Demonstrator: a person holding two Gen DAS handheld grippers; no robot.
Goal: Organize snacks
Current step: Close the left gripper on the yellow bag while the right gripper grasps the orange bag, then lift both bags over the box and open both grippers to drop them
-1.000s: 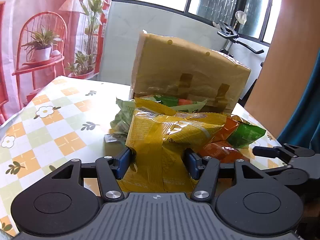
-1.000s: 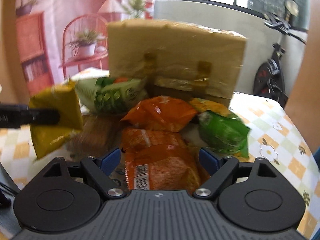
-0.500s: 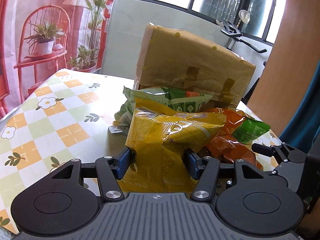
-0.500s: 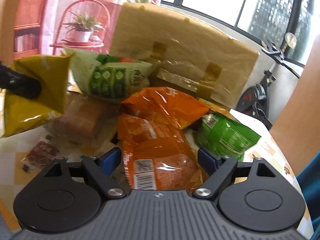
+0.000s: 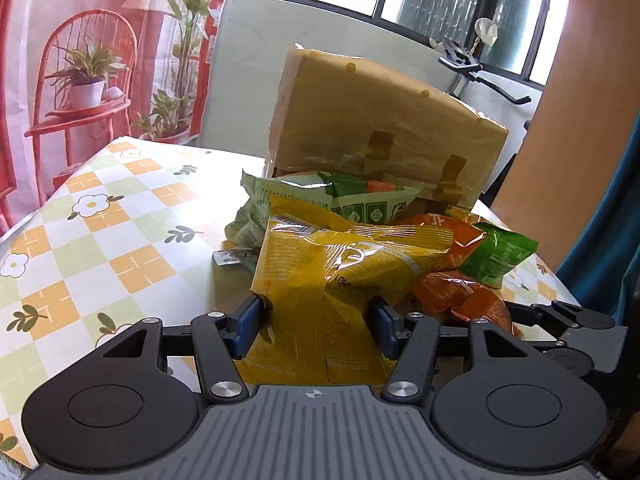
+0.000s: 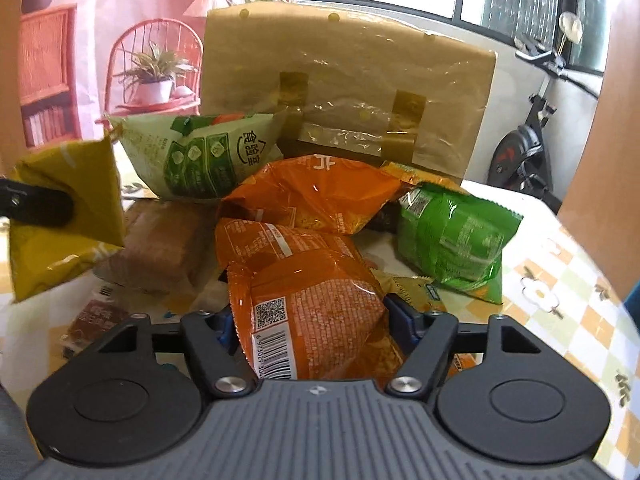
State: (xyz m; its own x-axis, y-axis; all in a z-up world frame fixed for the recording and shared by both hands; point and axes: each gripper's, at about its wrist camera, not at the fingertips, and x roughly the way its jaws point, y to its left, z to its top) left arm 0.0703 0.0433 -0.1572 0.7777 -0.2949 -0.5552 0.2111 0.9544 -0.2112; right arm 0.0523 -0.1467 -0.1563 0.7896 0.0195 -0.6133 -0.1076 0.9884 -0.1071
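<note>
My left gripper point(image 5: 316, 316) is shut on a yellow snack bag point(image 5: 344, 264), held just above the table; the right wrist view shows that bag point(image 6: 68, 216) at the far left. My right gripper point(image 6: 312, 324) straddles an orange snack bag point(image 6: 304, 304) at the front of the pile. Its jaws are closing and both pads meet the bag's sides. Behind lie a second orange bag point(image 6: 320, 196), a pale green bag point(image 6: 200, 152) and a bright green bag point(image 6: 452, 236). A taped cardboard box point(image 6: 344, 72) stands upright at the back.
The table wears a checkered flower cloth point(image 5: 100, 232). A brown packet point(image 6: 160, 244) and a small dark sachet point(image 6: 92, 316) lie left of the pile. An exercise bike point(image 6: 524, 148) stands beyond the table's right end, a red plant stand point(image 5: 80, 92) beyond its left.
My right gripper has sunk onto the front orange bag and its jaws have narrowed around it. The left gripper keeps the yellow bag in the same place.
</note>
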